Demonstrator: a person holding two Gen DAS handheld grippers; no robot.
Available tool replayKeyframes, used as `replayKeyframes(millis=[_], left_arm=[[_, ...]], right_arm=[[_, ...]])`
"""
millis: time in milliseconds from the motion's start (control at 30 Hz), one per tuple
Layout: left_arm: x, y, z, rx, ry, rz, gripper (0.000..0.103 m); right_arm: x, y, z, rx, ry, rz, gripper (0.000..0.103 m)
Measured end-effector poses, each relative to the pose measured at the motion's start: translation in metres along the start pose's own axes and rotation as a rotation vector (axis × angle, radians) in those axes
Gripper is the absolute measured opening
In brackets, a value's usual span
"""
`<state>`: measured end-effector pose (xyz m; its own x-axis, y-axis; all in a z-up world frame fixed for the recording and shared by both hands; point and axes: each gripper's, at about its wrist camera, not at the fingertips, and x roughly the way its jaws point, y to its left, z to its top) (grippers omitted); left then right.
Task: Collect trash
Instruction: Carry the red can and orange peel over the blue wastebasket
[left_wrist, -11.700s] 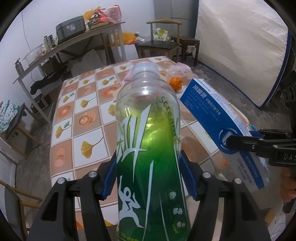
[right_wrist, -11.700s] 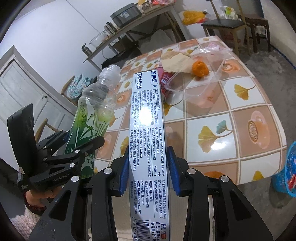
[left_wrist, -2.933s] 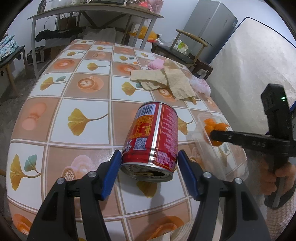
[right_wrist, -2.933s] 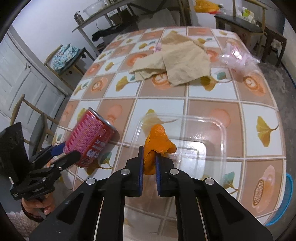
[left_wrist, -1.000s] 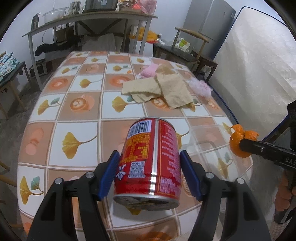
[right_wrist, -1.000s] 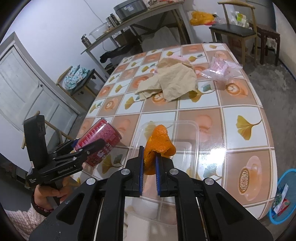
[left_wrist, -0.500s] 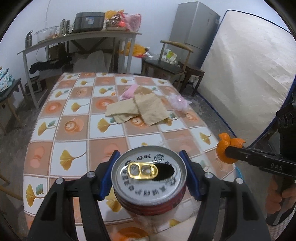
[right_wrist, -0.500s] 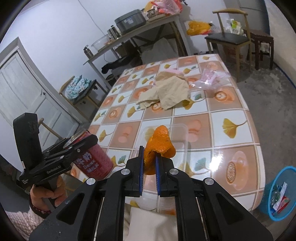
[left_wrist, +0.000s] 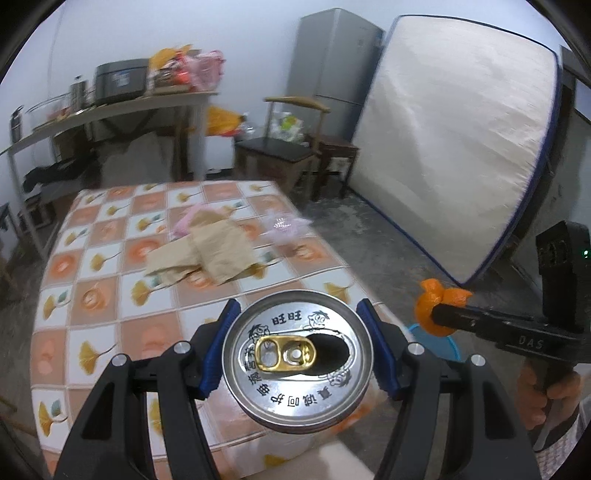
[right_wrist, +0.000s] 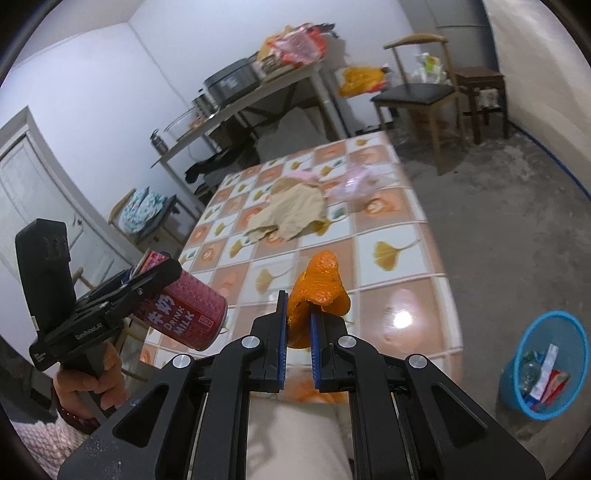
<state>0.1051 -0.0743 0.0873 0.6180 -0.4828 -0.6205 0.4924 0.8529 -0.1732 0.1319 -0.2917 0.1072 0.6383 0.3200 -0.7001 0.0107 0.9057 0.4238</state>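
Orange peel (right_wrist: 317, 291) is pinched in the nearly closed right hand-held gripper (right_wrist: 298, 325) and the red can (right_wrist: 186, 314) is clamped, mouth toward the camera, in the left hand-held gripper (left_wrist: 297, 350), both off the surface's (right_wrist: 391, 266) near edge, with the blue bin (right_wrist: 546, 369) on the floor nearer the right hand.
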Motion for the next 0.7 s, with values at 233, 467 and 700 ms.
replayKeyframes(millis=[233,467,700], left_arm=[[0.028,-0.068,0.017,0.085,0.025,-0.142,0.063],[0.083,-0.154,0.025,0.167,0.138,-0.316,0.063],[0.155,-0.244,0.01,0.238,0.316,-0.423,0.063]], right_arm=[[-0.034,-0.041,-0.009,0.073,-0.048,-0.078,0.009],[-0.067,-0.105,-0.027,0.193,-0.083,-0.211,0.009],[-0.089,-0.189,-0.06,0.381,-0.082,-0.329,0.009]])
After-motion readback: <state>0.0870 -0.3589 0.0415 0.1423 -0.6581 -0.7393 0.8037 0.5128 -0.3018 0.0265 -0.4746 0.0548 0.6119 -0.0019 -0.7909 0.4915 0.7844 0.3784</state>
